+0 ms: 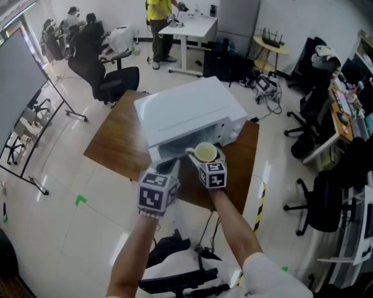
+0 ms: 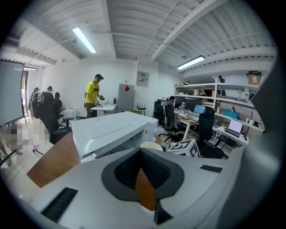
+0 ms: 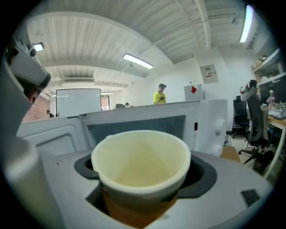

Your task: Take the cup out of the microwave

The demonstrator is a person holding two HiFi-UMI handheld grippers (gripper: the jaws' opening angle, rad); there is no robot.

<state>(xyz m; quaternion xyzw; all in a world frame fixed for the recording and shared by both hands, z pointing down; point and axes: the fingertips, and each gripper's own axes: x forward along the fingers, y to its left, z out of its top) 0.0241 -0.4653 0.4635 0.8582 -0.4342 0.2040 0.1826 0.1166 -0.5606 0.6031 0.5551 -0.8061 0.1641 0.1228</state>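
The right gripper (image 1: 208,162) is clamped on the cup (image 3: 140,163), which stands upright between its jaws, just ahead of them the microwave (image 1: 186,110) front. The left gripper (image 2: 141,167), just beside the right one, has its jaws pressed together on nothing, over the table (image 1: 113,148).

Cream cup (image 1: 205,152), white microwave (image 1: 186,110), brown table (image 1: 116,145), black-and-white square markers on grey left gripper (image 1: 173,164), yellow shirt on distant person (image 1: 158,11).

Open-plan office: swivel chairs (image 1: 108,78), white desks (image 1: 195,28), laptops (image 2: 234,126), a rolling whiteboard (image 1: 20,87), ceiling tube lights (image 2: 84,39).
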